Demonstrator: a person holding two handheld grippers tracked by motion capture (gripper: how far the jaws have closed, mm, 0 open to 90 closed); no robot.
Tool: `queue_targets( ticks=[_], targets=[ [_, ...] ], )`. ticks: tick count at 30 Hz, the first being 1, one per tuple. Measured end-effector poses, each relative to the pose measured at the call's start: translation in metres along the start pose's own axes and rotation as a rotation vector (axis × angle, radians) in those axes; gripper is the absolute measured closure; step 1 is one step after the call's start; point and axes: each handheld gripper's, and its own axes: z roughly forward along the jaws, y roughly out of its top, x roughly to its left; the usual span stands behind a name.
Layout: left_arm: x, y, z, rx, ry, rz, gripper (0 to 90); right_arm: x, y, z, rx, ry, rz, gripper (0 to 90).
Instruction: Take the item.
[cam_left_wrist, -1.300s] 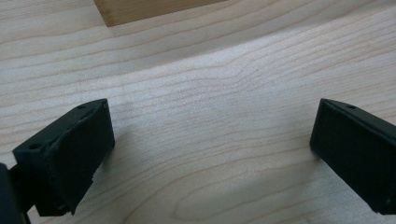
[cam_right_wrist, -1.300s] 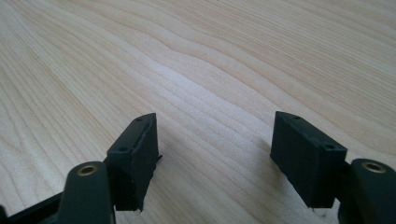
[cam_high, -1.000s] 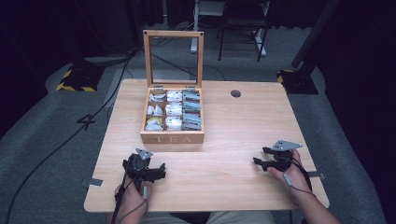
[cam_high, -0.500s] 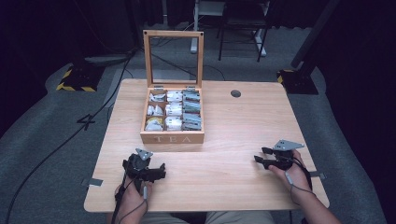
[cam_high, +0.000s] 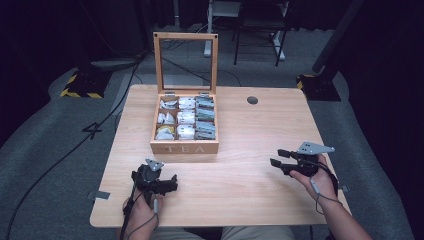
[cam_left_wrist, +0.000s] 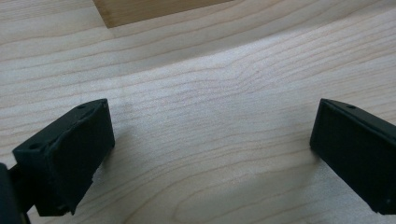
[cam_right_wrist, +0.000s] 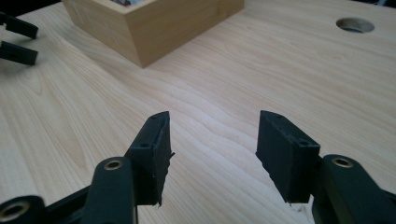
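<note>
Tea box (cam_high: 185, 125) mid-table, well apart from both: left gripper (cam_high: 170, 182) released; right gripper (cam_high: 279, 158) empty, jaws just narrowing.

On the table (cam_high: 240, 200) a tea box (cam_high: 184, 148) stood left of centre toward the far side, its lid (cam_high: 185, 62) upright behind it. Inside, packets (cam_high: 186, 118) lay in 3 columns of compartments. A round hole (cam_high: 252, 100) sat in the tabletop to the right of the box. The left gripper (cam_high: 171, 181) was near the front edge before the box; the right gripper (cam_high: 278, 157) was well apart, front right.
</note>
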Motion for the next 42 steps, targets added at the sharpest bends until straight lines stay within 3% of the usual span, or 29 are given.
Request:
queue_targets(
  ticks=[10,16,22,28,33,42],
  targets=[
    [0.0,0.0,0.0,-0.001,0.001,-0.001,0.2,0.013,0.022,0.006,-0.019,0.052,-0.014,47.9],
    [0.0,0.0,0.0,-0.002,0.005,-0.003,0.3,0.019,0.047,0.018,-0.005,0.079,-0.072,49.0],
    [-0.001,0.0,0.0,-0.001,0.008,-0.004,0.3,0.022,0.075,0.035,0.01,0.105,-0.093,49.7],
    [-0.001,-0.001,-0.001,-0.003,0.009,-0.004,0.3,0.028,0.099,0.054,0.0,0.161,-0.066,52.2],
    [-0.001,-0.003,-0.002,-0.004,0.002,0.002,0.4,0.034,0.118,0.068,0.01,0.185,-0.086,52.5],
    [0.0,-0.006,-0.005,-0.003,-0.006,0.008,0.5,0.042,0.144,0.093,0.018,0.228,-0.089,52.5]
  ],
)
